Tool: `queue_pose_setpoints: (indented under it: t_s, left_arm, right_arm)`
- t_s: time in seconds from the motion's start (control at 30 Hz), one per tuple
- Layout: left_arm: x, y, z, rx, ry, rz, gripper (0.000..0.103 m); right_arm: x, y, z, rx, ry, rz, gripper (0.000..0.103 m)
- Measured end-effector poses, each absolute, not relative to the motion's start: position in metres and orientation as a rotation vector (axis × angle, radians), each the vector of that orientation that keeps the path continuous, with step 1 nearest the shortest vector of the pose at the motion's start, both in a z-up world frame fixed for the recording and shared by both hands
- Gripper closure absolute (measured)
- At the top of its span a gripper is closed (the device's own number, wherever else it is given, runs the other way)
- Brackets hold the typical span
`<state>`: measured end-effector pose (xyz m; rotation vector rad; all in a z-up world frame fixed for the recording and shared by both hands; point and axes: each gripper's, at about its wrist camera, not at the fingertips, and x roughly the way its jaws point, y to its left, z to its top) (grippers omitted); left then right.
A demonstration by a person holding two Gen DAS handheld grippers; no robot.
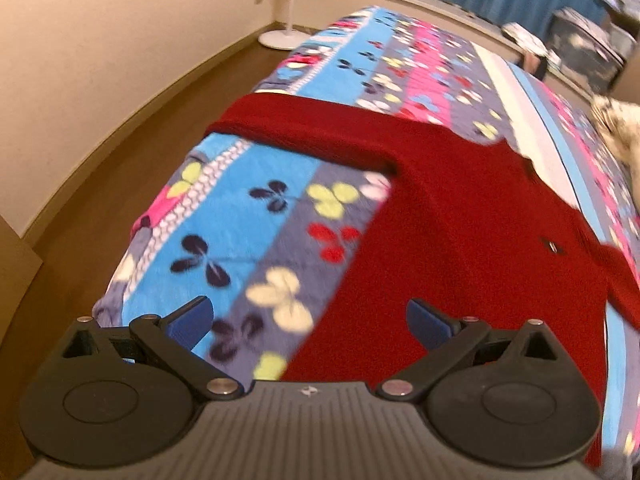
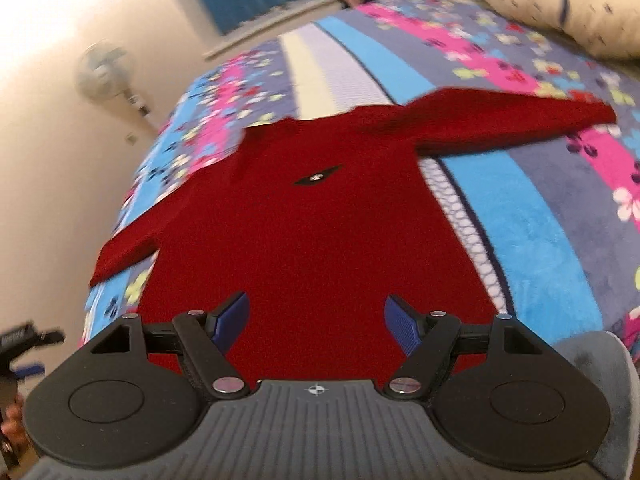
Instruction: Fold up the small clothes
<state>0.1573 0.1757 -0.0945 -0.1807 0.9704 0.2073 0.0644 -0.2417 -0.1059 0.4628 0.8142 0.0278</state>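
A small dark red sweater [image 2: 316, 220] lies flat on a bed, both sleeves spread out, a small dark logo on its chest. In the left wrist view the red sweater [image 1: 460, 248] fills the right half, one sleeve stretching left across the blanket. My left gripper [image 1: 310, 320] hangs open above the sweater's left lower edge, nothing between its blue pads. My right gripper [image 2: 316, 322] is open over the sweater's hem, holding nothing. The other gripper shows at the left edge of the right wrist view.
The bed is covered by a flowered blanket [image 1: 240, 216] in blue, grey and pink stripes. A cream pillow [image 2: 552, 4] lies at the head end. A white standing fan [image 2: 108, 74] stands by the wall. Brown floor [image 1: 100, 168] runs along the bed's left side.
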Motion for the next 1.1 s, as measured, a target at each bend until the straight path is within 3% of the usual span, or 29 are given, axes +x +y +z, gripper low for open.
queue_pose_setpoints:
  t_s: [0.17, 0.33, 0.57, 0.73, 0.8, 0.83, 0.87, 0.9, 0.93, 1.0, 1.1]
  left_arm:
    - [0.132, 0.146, -0.092, -0.086, 0.960, 0.141, 0.000]
    - [0.140, 0.167, -0.124, -0.074, 0.953, 0.071, 0.000]
    - [0.187, 0.185, -0.200, -0.064, 1.141, 0.017, 0.001]
    - [0.201, 0.179, -0.236, -0.033, 1.238, -0.019, 0.001]
    - [0.204, 0.177, -0.242, -0.064, 1.268, -0.031, 0.023]
    - [0.203, 0.175, -0.241, -0.074, 1.266, -0.038, 0.045]
    - [0.203, 0.174, -0.237, -0.082, 1.255, -0.030, 0.076]
    - [0.201, 0.173, -0.231, -0.089, 1.247, -0.026, 0.091]
    - [0.199, 0.173, -0.224, -0.110, 1.243, -0.018, 0.091]
    - [0.189, 0.172, -0.201, -0.141, 1.202, -0.034, 0.092]
    - [0.166, 0.172, -0.165, -0.138, 1.126, -0.068, 0.093]
  right_arm:
    - [0.034, -0.214, -0.098, 0.412, 0.815, 0.104, 0.025]
    - [0.024, -0.209, -0.107, 0.386, 0.828, 0.123, 0.025]
    - [0.075, -0.276, -0.173, 0.351, 0.923, -0.103, 0.024]
    - [0.094, -0.336, -0.216, 0.476, 1.011, -0.222, 0.024]
    - [0.100, -0.345, -0.233, 0.496, 1.073, -0.206, 0.025]
    - [0.103, -0.346, -0.241, 0.502, 1.097, -0.201, 0.027]
    - [0.104, -0.345, -0.249, 0.500, 1.119, -0.191, 0.037]
    - [0.104, -0.342, -0.254, 0.489, 1.133, -0.177, 0.051]
    - [0.105, -0.338, -0.258, 0.464, 1.143, -0.171, 0.077]
    - [0.101, -0.328, -0.250, 0.395, 1.122, -0.157, 0.093]
    - [0.086, -0.330, -0.227, 0.392, 1.063, -0.148, 0.094]
